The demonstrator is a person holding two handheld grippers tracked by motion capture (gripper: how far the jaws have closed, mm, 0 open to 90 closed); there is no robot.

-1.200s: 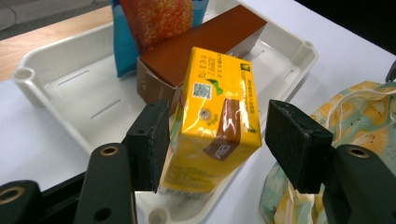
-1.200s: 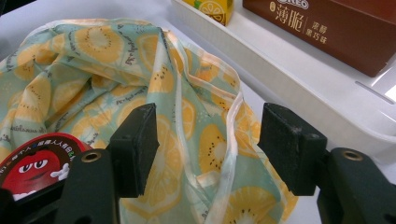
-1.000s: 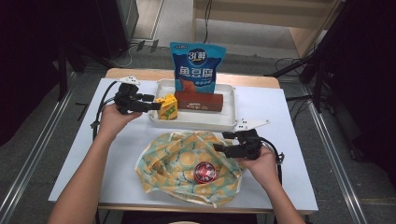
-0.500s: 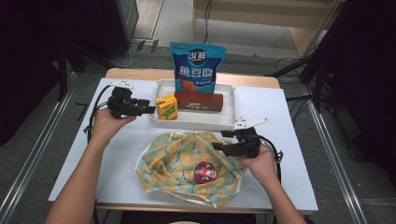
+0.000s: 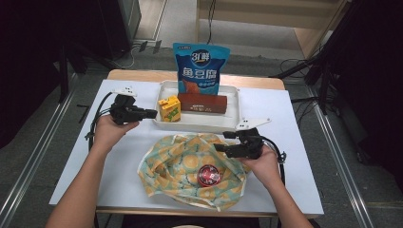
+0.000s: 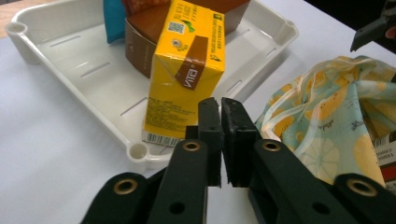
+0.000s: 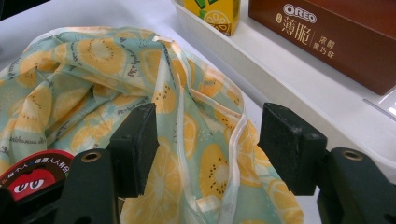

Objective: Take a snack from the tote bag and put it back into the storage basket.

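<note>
surface: white table point(image 5: 119, 166), wooden strip at its far edge, dark room around, cables on the floor
tray: white tray point(image 5: 190, 122) at the far middle of the table, rim facing the person
carton: yellow drink carton point(image 5: 169, 109) upright in the tray's near-left corner; in the left gripper view the carton point(image 6: 187, 70) stands just behind the rim, corner on
box: brown Oreo box point(image 5: 203, 103) lying flat in the tray, just right of the carton, touching or nearly so
pouch: blue snack pouch point(image 5: 199, 69) upright at the tray's back, behind the box
bag: yellow-green fruit-print cloth bag point(image 5: 180, 164) crumpled on the table in front of the tray, with a round red-and-black item point(image 5: 208, 175) on its right part
left gripper: left gripper point(image 5: 151, 114) outside the tray's left end, pointing at the carton, not touching it; jaws have just been closing, pads now together with nothing between them, tips point(image 6: 220, 109) just short of the carton
right gripper: right gripper point(image 5: 219, 142) over the bag's right edge, jaws apart; in its own view a bag fold point(image 7: 196, 140) lies between the pads, no pad pressing it
</note>
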